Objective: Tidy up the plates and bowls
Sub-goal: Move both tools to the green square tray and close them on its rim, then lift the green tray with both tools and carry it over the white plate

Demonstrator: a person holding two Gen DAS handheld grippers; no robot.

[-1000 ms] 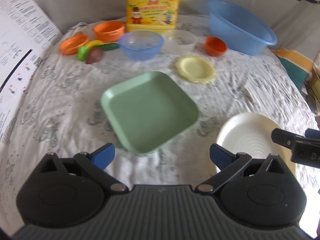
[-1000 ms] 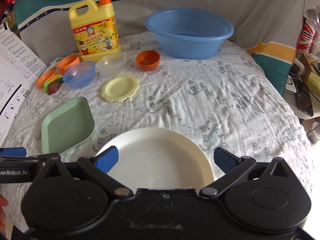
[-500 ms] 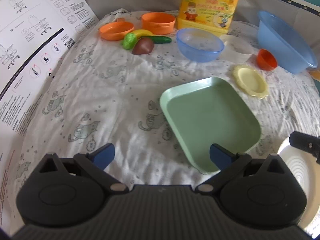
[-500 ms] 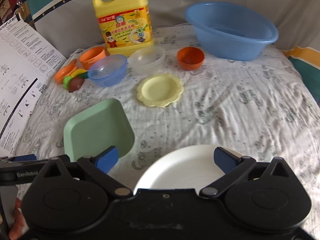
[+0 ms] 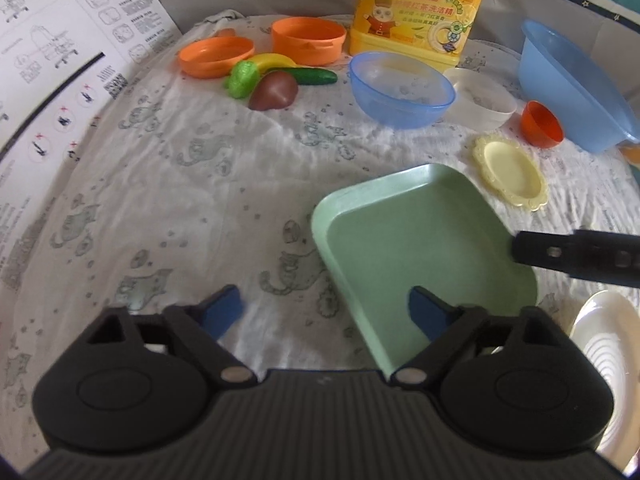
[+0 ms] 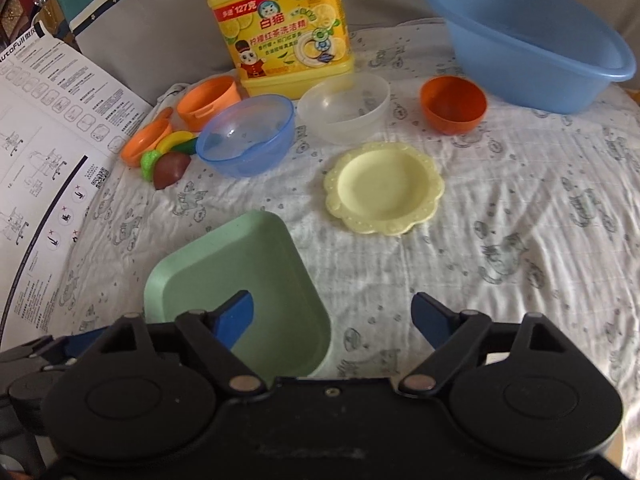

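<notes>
A green square plate lies on the cloth, also in the right wrist view. My left gripper is open and empty, with its right fingertip over the plate's near left edge. My right gripper is open and empty, with its left fingertip over the green plate; one of its fingers reaches in from the right in the left wrist view. A white round plate shows at the lower right. A yellow scalloped plate, blue bowl, clear bowl and small orange bowl sit farther back.
A yellow detergent jug and a large blue basin stand at the back. Orange containers and toy fruit and vegetables sit back left. A printed instruction sheet stands along the left edge.
Both grippers have moved forward and left towards the green plate. The white plate has dropped out of the right wrist view. The right gripper's finger now reaches over the green plate.
</notes>
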